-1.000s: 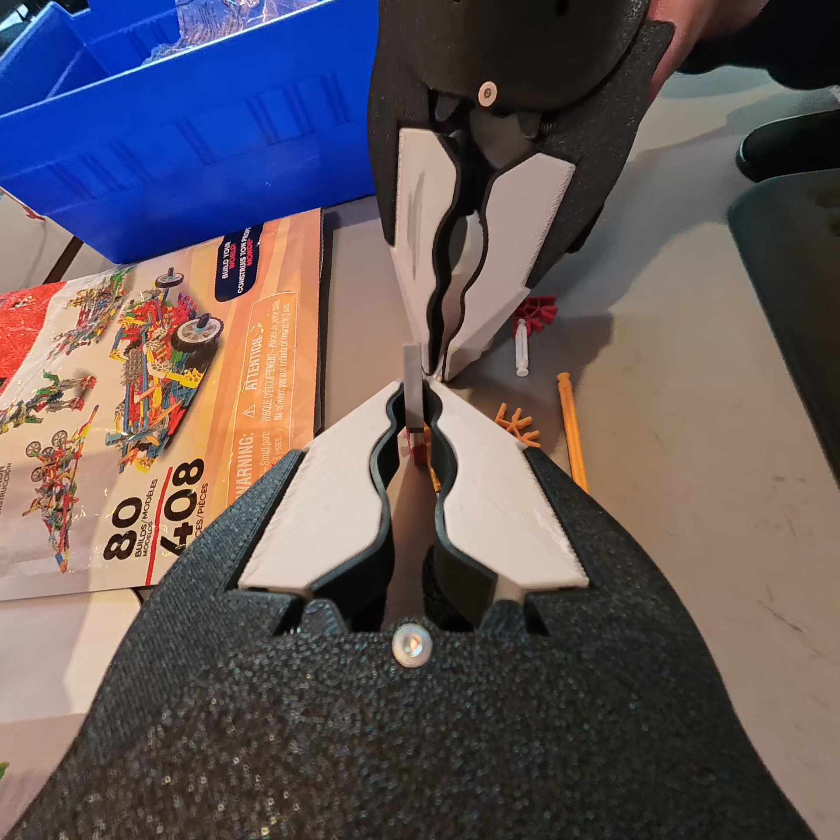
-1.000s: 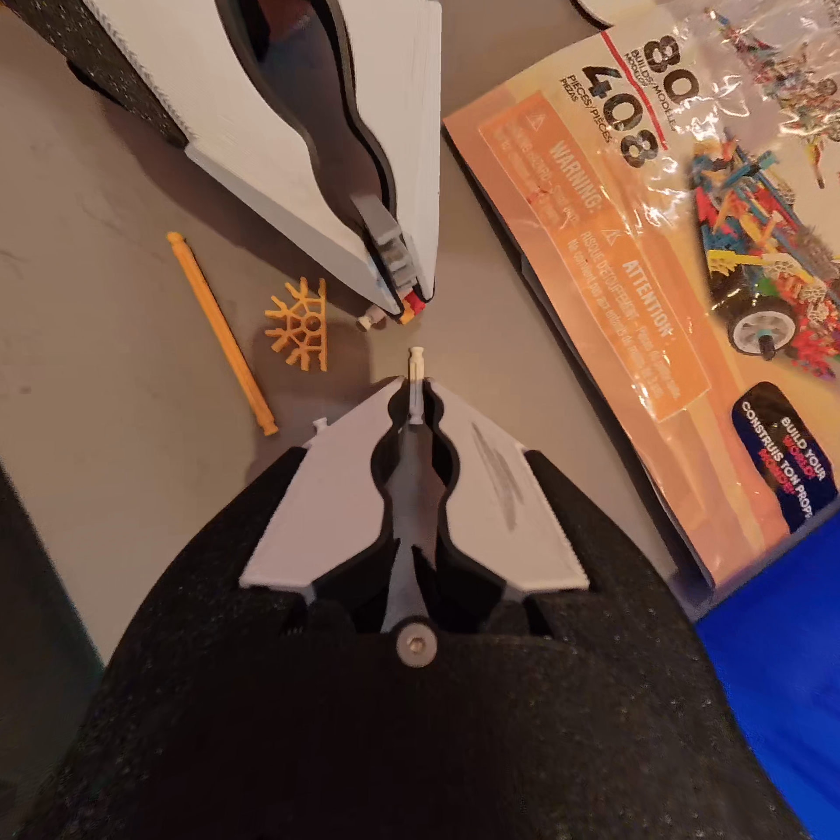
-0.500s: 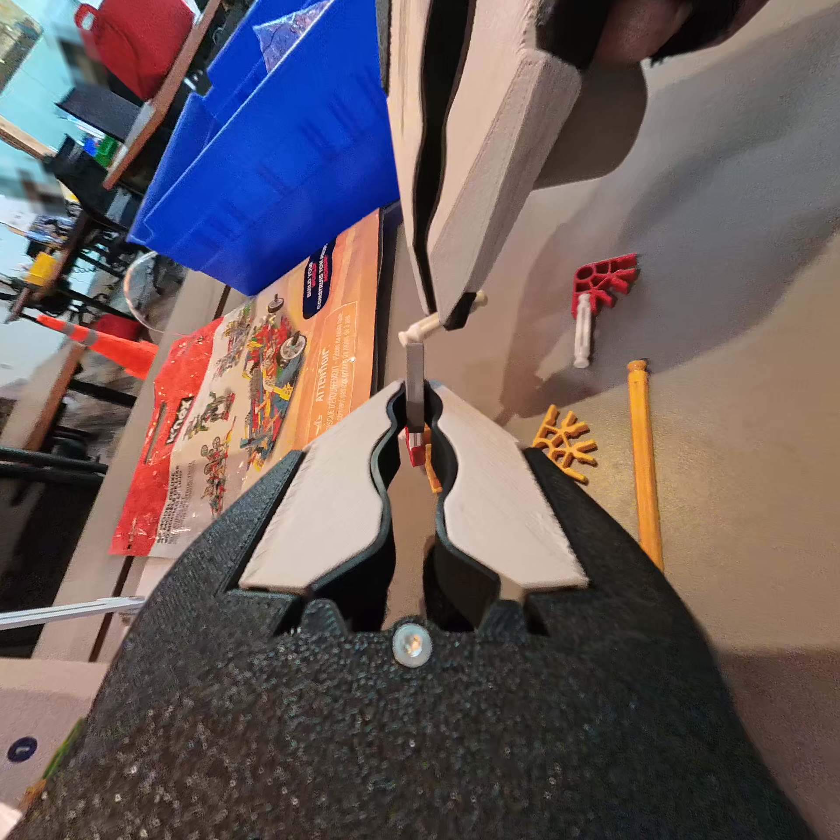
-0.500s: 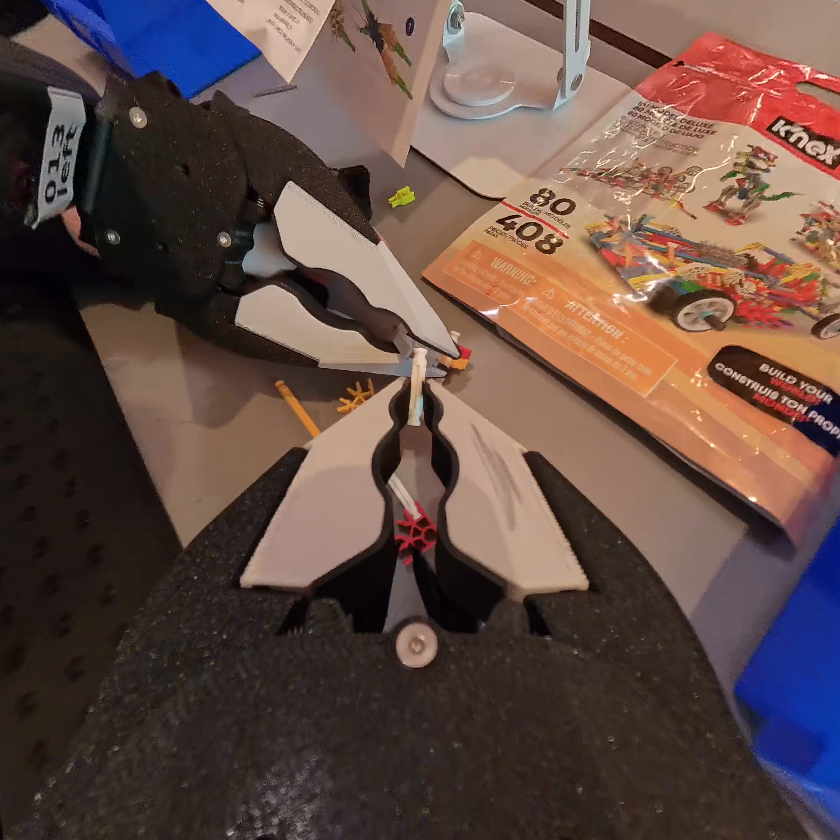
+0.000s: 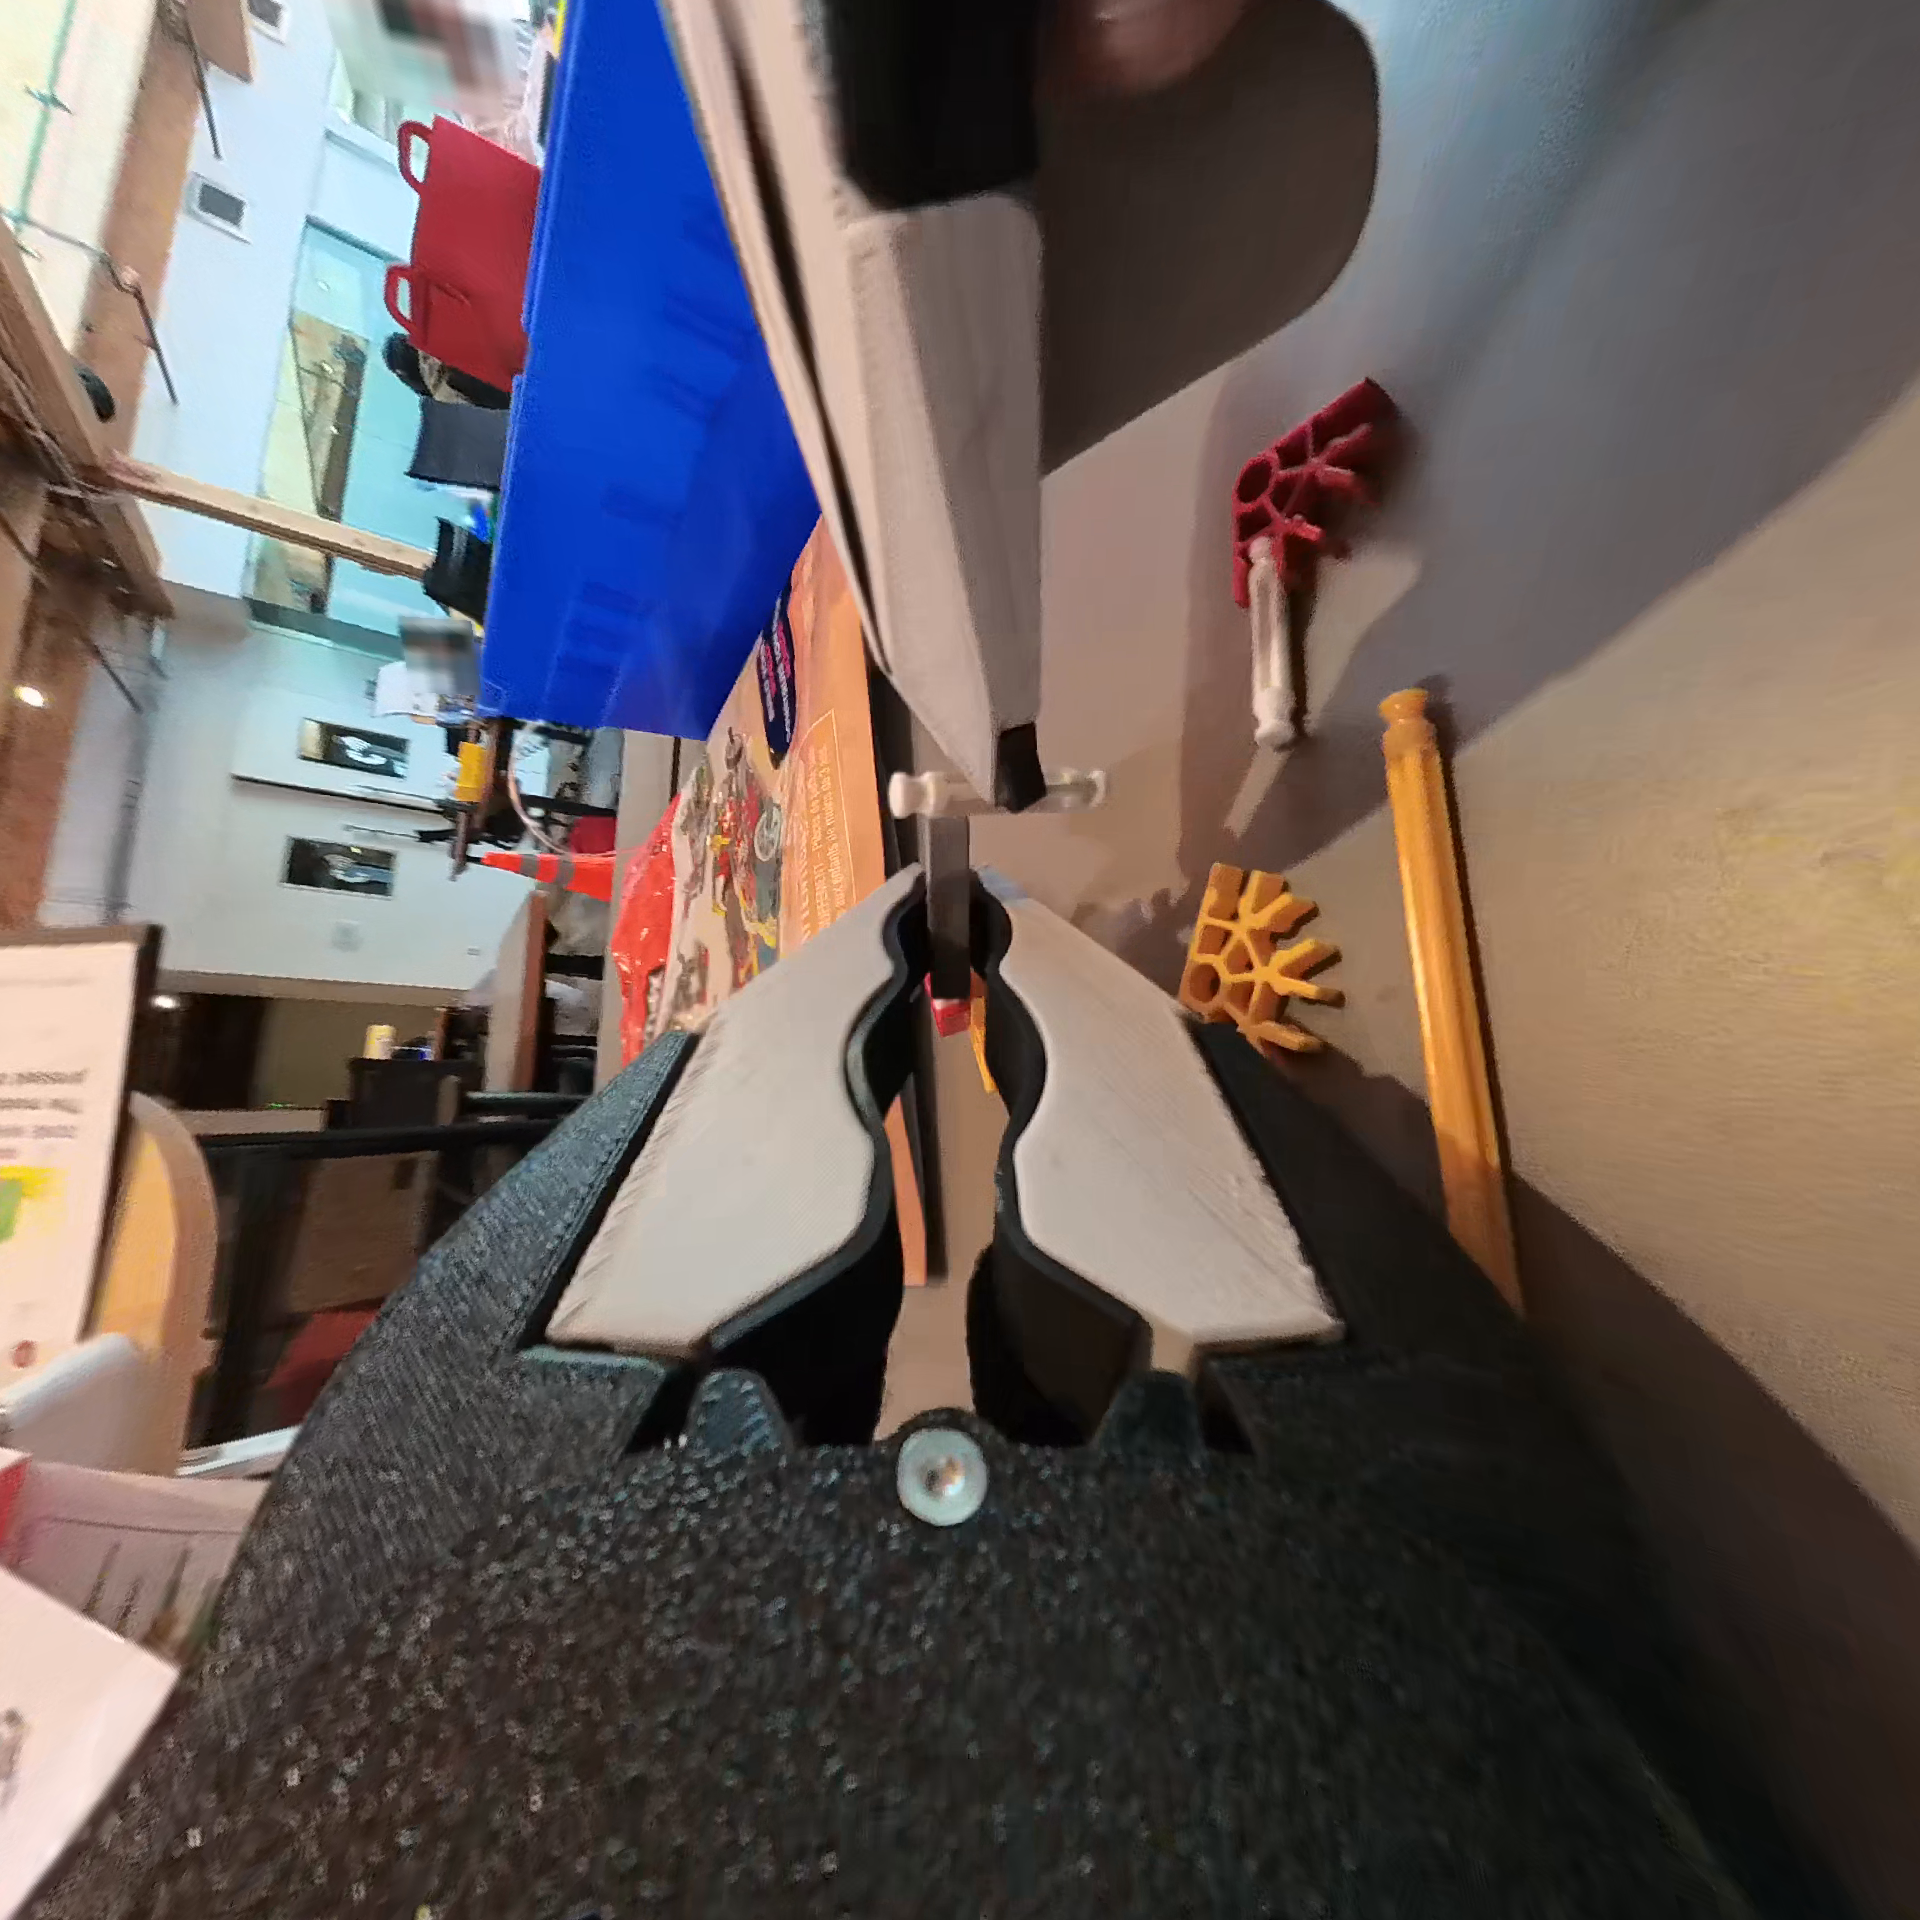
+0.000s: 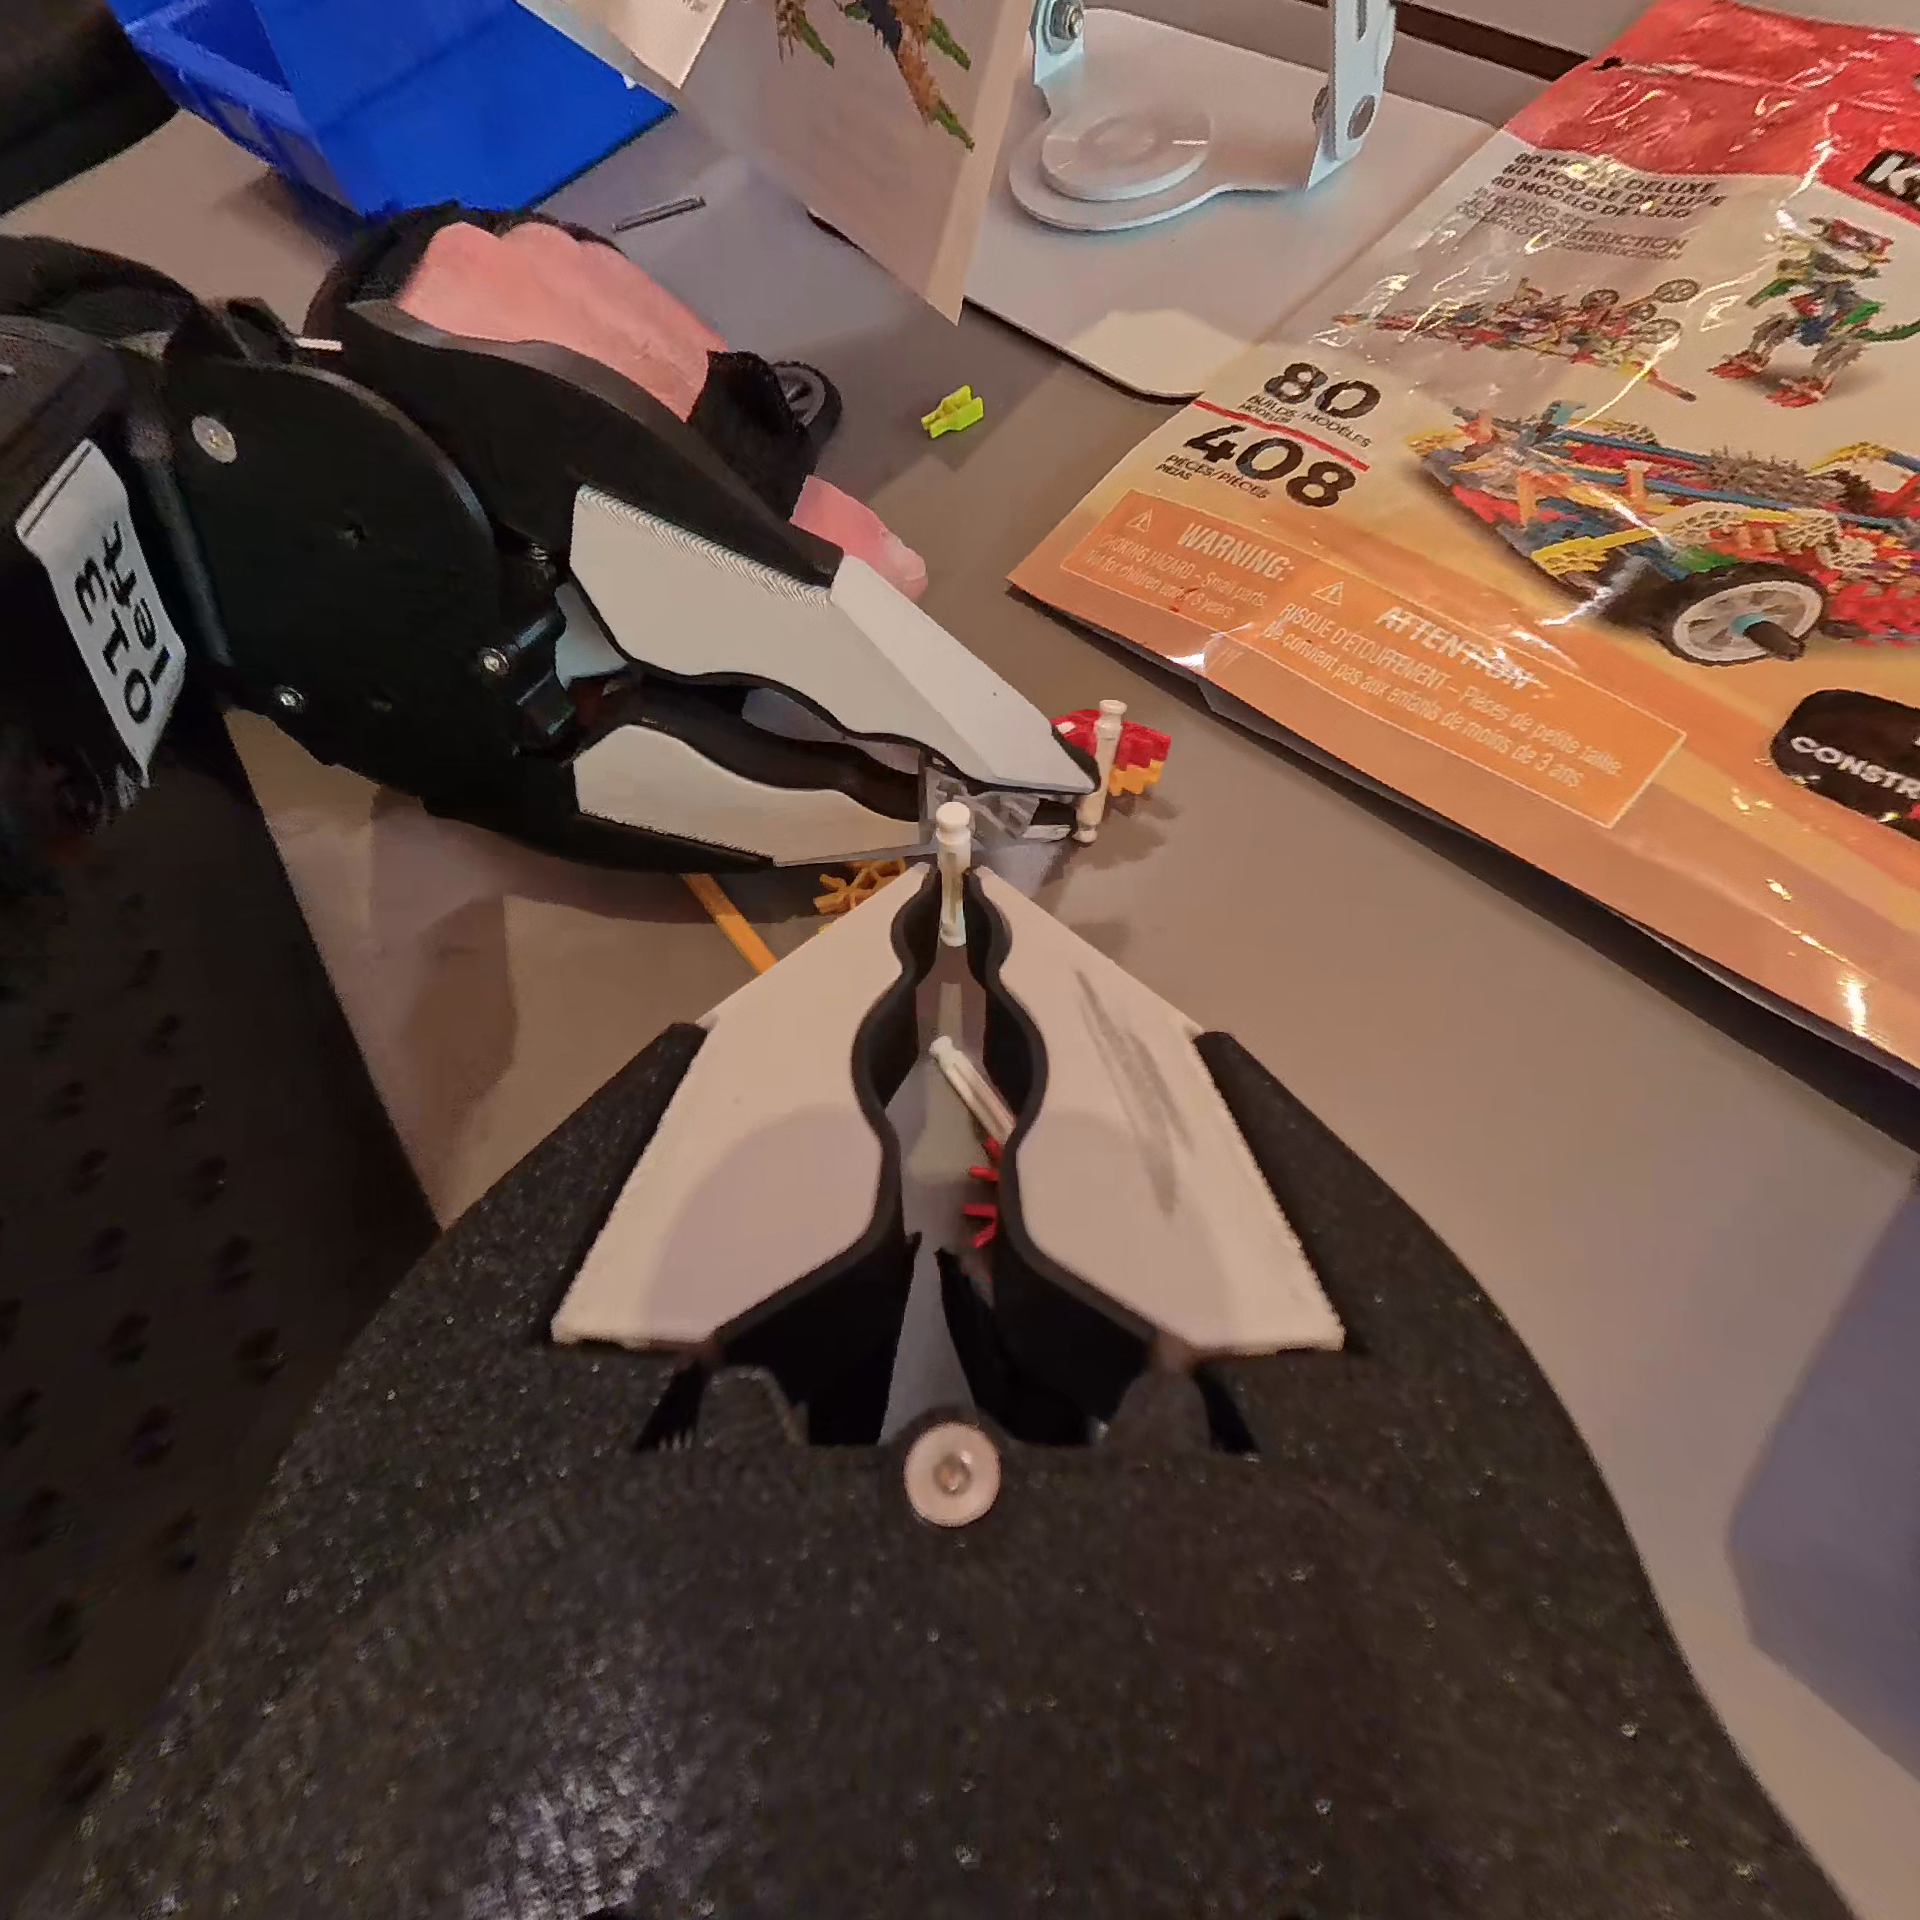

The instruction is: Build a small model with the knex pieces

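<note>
My left gripper [image 5: 951, 883] is shut on a grey connector [image 5: 948, 920] that stands up between its tips, with red and yellow parts joined behind it. My right gripper [image 6: 951, 883] is shut on a short white rod [image 6: 952, 868]. In the left wrist view the right gripper [image 5: 1013, 769] comes down from above and the white rod [image 5: 935, 795] lies crosswise right at the grey connector's top end. In the right wrist view the left gripper [image 6: 1070, 790] comes in from the left, holding the small assembly [image 6: 1117, 753] at the rod's tip.
On the grey table lie a red connector with a white rod [image 5: 1299, 499], a yellow connector [image 5: 1252, 961] and an orange rod [image 5: 1444, 987]. A printed toy bag [image 6: 1507, 520], a green piece [image 6: 951, 410], a metal stand [image 6: 1132, 166] and a blue bin [image 5: 644, 416] lie beyond. A black perforated mat [image 6: 156, 1143] is at the left. The tips of both grippers are at nearly the same place.
Both grippers have lifted and rolled. The right gripper turned from facing the left one to crossing above it, bringing the white rod against the grey connector's end. Both stayed shut.
</note>
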The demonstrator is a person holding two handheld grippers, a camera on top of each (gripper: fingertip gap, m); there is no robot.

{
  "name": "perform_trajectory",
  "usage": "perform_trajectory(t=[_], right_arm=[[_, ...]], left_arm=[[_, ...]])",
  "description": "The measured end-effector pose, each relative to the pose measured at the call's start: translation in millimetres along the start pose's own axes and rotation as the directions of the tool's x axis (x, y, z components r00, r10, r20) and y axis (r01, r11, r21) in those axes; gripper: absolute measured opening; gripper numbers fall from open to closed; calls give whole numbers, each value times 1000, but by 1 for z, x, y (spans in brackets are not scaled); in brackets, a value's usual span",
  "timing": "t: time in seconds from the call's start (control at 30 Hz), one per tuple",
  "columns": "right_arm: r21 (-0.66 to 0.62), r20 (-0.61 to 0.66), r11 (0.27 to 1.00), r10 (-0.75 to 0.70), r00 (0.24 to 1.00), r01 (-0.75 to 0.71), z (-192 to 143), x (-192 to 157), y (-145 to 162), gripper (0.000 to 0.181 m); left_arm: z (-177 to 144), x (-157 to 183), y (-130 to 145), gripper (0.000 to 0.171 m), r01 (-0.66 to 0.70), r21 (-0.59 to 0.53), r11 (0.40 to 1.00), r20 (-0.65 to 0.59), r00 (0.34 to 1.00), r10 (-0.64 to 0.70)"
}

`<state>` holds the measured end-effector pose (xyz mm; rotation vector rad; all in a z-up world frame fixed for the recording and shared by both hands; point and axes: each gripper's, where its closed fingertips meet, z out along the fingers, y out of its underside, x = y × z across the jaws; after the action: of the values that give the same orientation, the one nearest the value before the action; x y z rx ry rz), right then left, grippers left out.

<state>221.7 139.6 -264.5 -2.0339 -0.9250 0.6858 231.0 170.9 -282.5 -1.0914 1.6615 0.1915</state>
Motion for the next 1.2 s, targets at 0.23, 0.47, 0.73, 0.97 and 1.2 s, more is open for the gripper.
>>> perform_trajectory(t=[0.23,0.47,0.73,0.97,1.2], right_arm=[[-50,20,998,23,1000,-22,1,-6,13,2],[-57,19,997,45,999,-44,3,-6,21,1],[-93,25,995,24,999,-21,7,-8,26,0],[-89,26,996,26,999,-24,4,-8,25,0],[-102,29,995,18,999,-15,1,-7,27,0]], left_arm=[[1,6,-2,5,-130,-32,991,40,991,131],[4,10,-6,5,-167,-31,985,59,984,169],[5,12,-8,5,-193,-24,981,63,979,194],[5,12,-8,5,-221,-17,975,74,972,222],[6,14,-9,6,-236,-13,972,74,969,236]])
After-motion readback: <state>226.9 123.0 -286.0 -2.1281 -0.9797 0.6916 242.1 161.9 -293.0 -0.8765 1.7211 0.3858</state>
